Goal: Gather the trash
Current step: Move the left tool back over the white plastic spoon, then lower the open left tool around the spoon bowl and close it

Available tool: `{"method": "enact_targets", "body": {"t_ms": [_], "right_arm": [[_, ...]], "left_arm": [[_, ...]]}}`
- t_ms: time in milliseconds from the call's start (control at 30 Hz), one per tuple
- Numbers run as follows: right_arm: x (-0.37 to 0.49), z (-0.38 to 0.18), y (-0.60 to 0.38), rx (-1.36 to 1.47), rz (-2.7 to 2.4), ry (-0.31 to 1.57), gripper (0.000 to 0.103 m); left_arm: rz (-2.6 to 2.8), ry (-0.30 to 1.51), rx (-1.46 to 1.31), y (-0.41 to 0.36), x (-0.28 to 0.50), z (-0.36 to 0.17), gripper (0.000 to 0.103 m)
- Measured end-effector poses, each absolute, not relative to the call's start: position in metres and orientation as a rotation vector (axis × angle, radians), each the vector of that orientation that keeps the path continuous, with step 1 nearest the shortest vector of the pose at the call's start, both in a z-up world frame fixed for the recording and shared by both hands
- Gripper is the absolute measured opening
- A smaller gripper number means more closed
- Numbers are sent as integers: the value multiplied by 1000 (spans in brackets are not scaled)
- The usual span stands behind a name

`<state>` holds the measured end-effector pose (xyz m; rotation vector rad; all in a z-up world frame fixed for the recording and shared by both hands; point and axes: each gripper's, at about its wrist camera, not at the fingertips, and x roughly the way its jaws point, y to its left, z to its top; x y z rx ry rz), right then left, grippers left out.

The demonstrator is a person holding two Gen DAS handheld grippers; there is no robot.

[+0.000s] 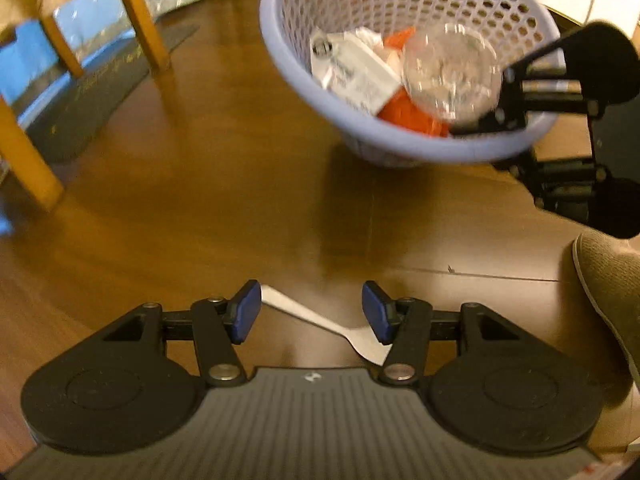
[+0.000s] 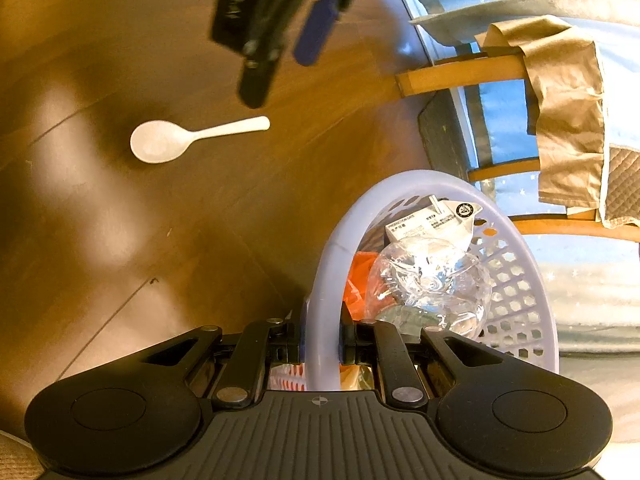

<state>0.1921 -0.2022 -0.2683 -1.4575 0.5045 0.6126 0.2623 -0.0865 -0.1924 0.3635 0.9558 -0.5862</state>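
Observation:
A white plastic spoon (image 1: 320, 326) lies on the wooden floor, its handle running between the blue pads (image 1: 246, 312) of my left gripper (image 1: 312, 314), which is open just above it. In the right wrist view the spoon (image 2: 160, 140) lies whole, with the left gripper (image 2: 296, 40) hovering over its handle end. My right gripper (image 2: 322, 344) is shut on the rim of a lavender mesh basket (image 2: 326, 264), holding it tilted above the floor. The basket (image 1: 288, 64) holds a crumpled clear plastic cup (image 1: 452, 72), a white carton (image 1: 352, 72) and orange wrapping (image 1: 412, 114). The right gripper (image 1: 486, 124) clamps its near rim.
Wooden chair legs (image 1: 140, 16) and a dark mat (image 1: 92, 96) are on the floor at the left. A tan cloth (image 2: 568, 104) hangs over a chair rail. A grey-brown slipper (image 1: 608, 300) sits at the right edge. Bare floor lies between spoon and basket.

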Motion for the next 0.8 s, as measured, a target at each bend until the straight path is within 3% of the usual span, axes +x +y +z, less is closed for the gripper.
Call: {"method": "enact_targets", "body": {"t_ms": [800], "right_arm": [[197,-283,-206,-1453,624,567,7]], "left_arm": [[-539,1090,280,-103,215,-269,55]]}}
